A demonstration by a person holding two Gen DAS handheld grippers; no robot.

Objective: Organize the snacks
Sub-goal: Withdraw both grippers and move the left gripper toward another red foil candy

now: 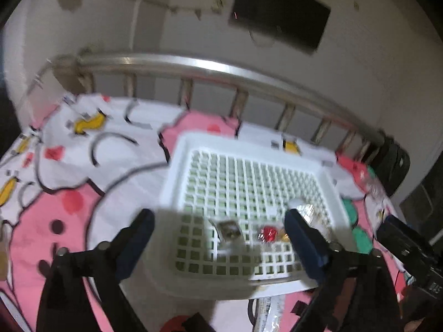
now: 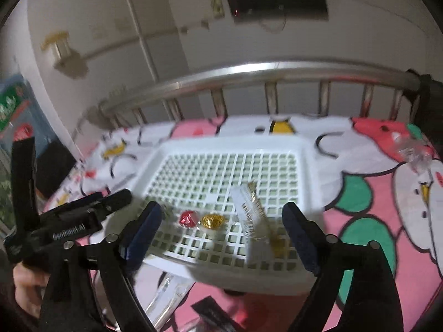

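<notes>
A white lattice basket (image 1: 180, 149) (image 2: 166, 149) lies on a pink cartoon bedsheet. Inside it, near the front, are a red-wrapped candy (image 1: 268, 233) (image 2: 188, 218), a gold-wrapped candy (image 2: 211, 220), a small dark packet (image 1: 229, 229) and a long white and gold snack stick (image 2: 253, 215). My left gripper (image 1: 220, 244) is open and empty over the basket's near edge. My right gripper (image 2: 221, 238) is open and empty, with the snack stick lying between its fingers below it. The left gripper also shows at the left of the right wrist view (image 2: 83, 213).
A metal bed rail (image 1: 193, 65) (image 2: 249, 73) runs behind the basket, with a wall behind it. More wrapped snacks lie on the sheet in front of the basket (image 2: 169, 293) (image 1: 267, 312). A clear wrapper (image 2: 409, 149) lies at the far right.
</notes>
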